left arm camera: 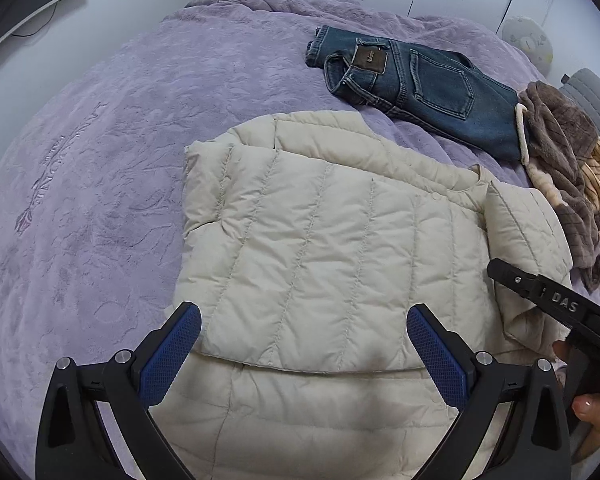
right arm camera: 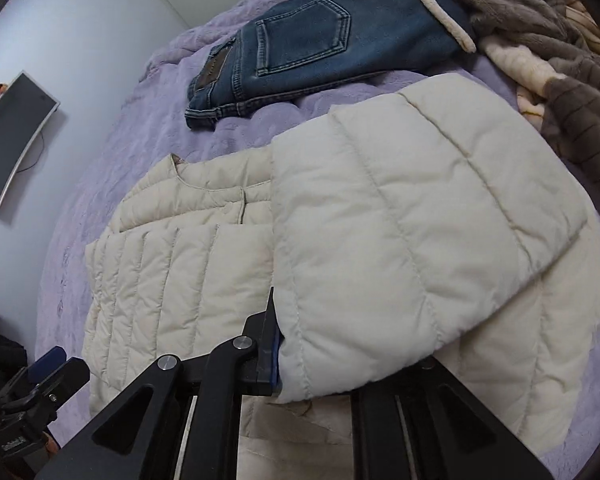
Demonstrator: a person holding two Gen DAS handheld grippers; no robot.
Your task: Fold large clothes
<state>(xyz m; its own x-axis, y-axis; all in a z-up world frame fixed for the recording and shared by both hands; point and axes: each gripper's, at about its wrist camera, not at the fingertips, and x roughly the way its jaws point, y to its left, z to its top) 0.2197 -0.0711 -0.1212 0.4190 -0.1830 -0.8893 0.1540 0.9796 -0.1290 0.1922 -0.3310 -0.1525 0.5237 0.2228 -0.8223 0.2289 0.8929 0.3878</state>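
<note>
1. A cream quilted jacket (left arm camera: 324,240) lies spread across the lavender bedspread (left arm camera: 100,160), taking up the near half of the bed.
2. One sleeve is already folded across the jacket's front, lying flat over the body panel.
3. The left gripper (left arm camera: 304,356) hovers just above the jacket's lower part with its blue-padded fingers (left arm camera: 172,356) spread wide and nothing between them.
4. The right gripper (right arm camera: 320,344) has the other sleeve (right arm camera: 412,232) between its jaws; one black finger shows at the sleeve's edge, the other is hidden beneath the puffy fabric, which drapes up and over the tool.
5. Folded blue jeans (left arm camera: 416,88) rest further back on the bedspread, apart from the jacket.
6. A heap of brown fuzzy clothing (left arm camera: 564,152) touches the far end of the jeans.
7. A dark curved screen (right arm camera: 8,140) hangs on the wall beside the bed.
</note>
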